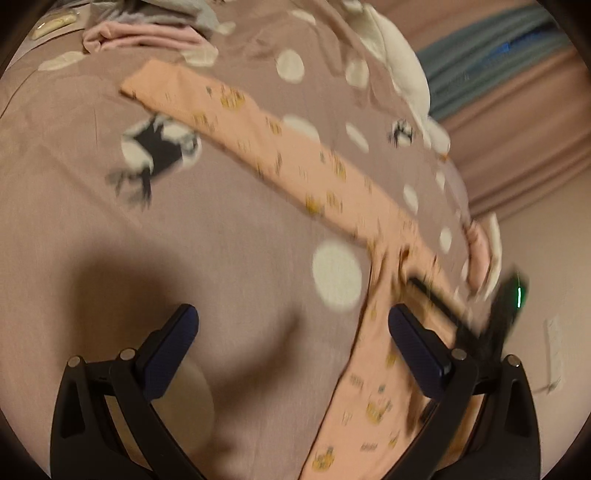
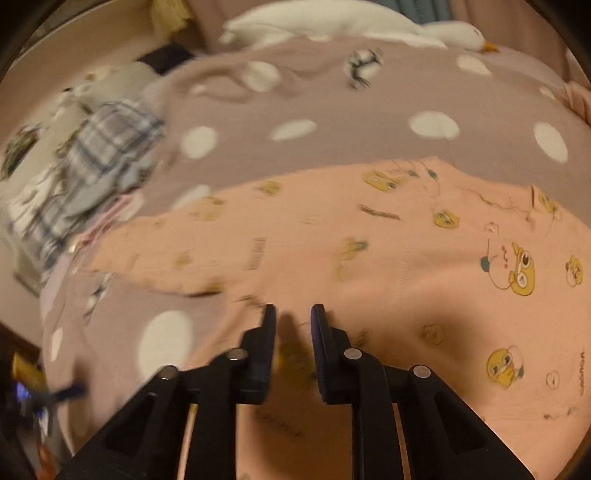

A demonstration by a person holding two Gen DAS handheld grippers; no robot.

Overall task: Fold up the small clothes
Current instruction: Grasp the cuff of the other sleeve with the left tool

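Observation:
A small peach garment [image 1: 295,162] with yellow cartoon prints lies spread on a mauve bedspread with white dots [image 1: 221,236]. In the left wrist view its long part runs from the upper left to the lower right. My left gripper [image 1: 293,325] is open and empty above the bedspread, its right finger [image 1: 417,354] over the garment's edge. In the right wrist view the garment [image 2: 369,251] fills the lower right. My right gripper [image 2: 293,317] hovers just over its near edge, jaws a narrow gap apart, with nothing between them. The right gripper also shows in the left wrist view [image 1: 443,299], touching the garment.
A white goose plush [image 2: 351,22] lies at the far side of the bed. A pile of plaid and light clothes [image 2: 92,173] sits at the left. Folded pink and grey clothes [image 1: 147,26] lie at the far end. A pink curtain [image 1: 524,122] hangs beyond the bed.

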